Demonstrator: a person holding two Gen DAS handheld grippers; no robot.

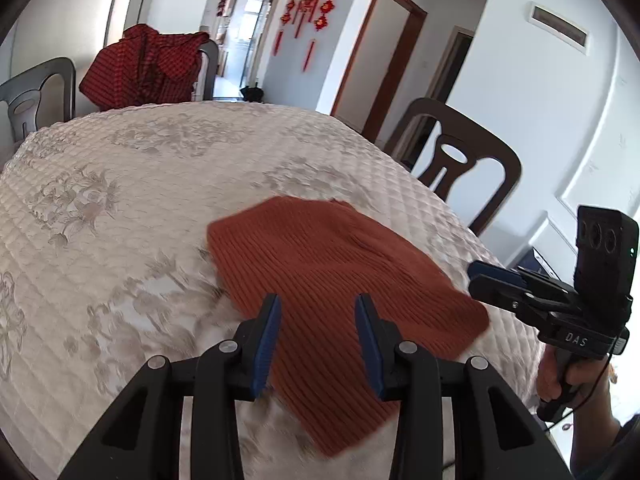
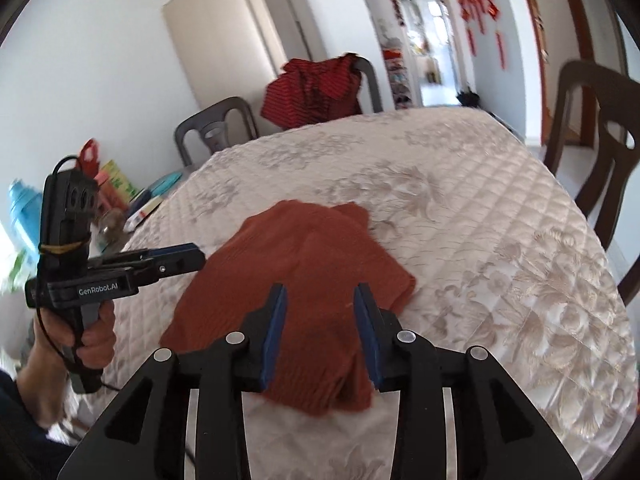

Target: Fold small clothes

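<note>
Left wrist view | right gripper (image 1: 486, 276) reads "DAS" | left gripper (image 2: 188, 258) "GenRobot.AI" | both fingers parted, empty

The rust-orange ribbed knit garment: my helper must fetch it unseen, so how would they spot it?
Find the table under the cream quilted floral cloth. The rust-orange ribbed knit garment lies folded near its front edge. The only other cloth, a red checked garment, hangs over a grey chair at the far side.
</note>
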